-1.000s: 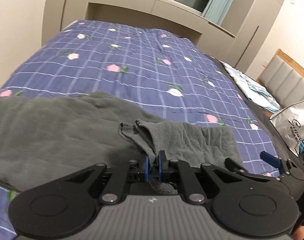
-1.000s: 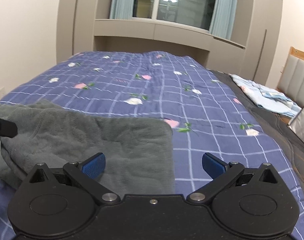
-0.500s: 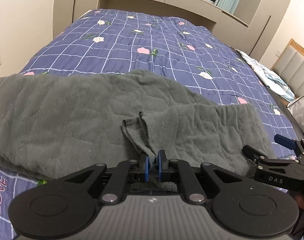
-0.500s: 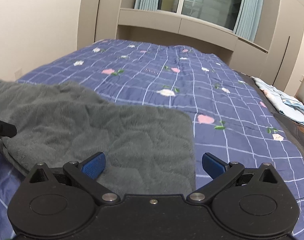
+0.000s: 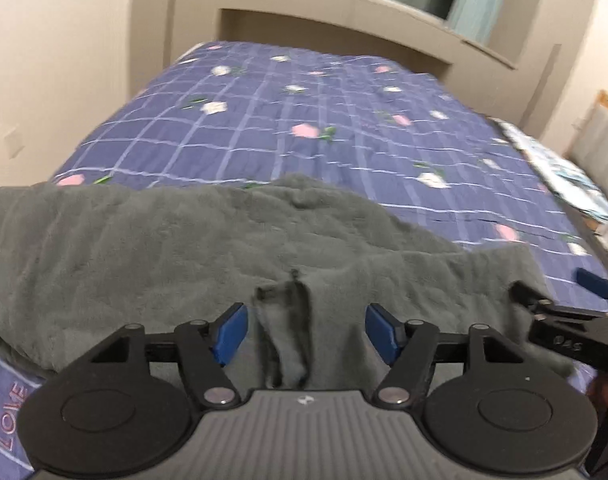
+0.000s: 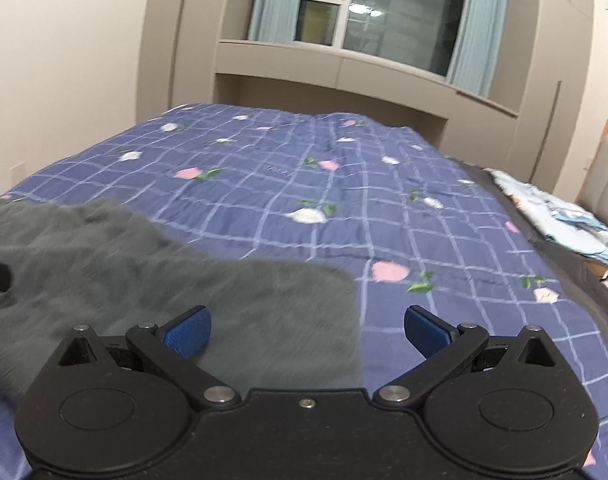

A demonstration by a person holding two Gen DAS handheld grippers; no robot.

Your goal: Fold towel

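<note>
A soft grey terry towel [image 5: 152, 256] is spread over the lower half of the left wrist view, laid on a blue checked bedspread with pink and white flowers [image 5: 304, 128]. The black left gripper with blue pads [image 5: 306, 330] is seen at lower centre with its jaws opening; a bunched towel corner [image 5: 286, 340] stands between the pads, touched by neither. In the right wrist view, the black right gripper with blue pads [image 6: 307, 330] is held wide apart at lower centre, over the towel's right edge [image 6: 354, 320], nothing being clamped. A pale blue bundle of cloth [image 6: 560, 220] is seen at the right edge.
</note>
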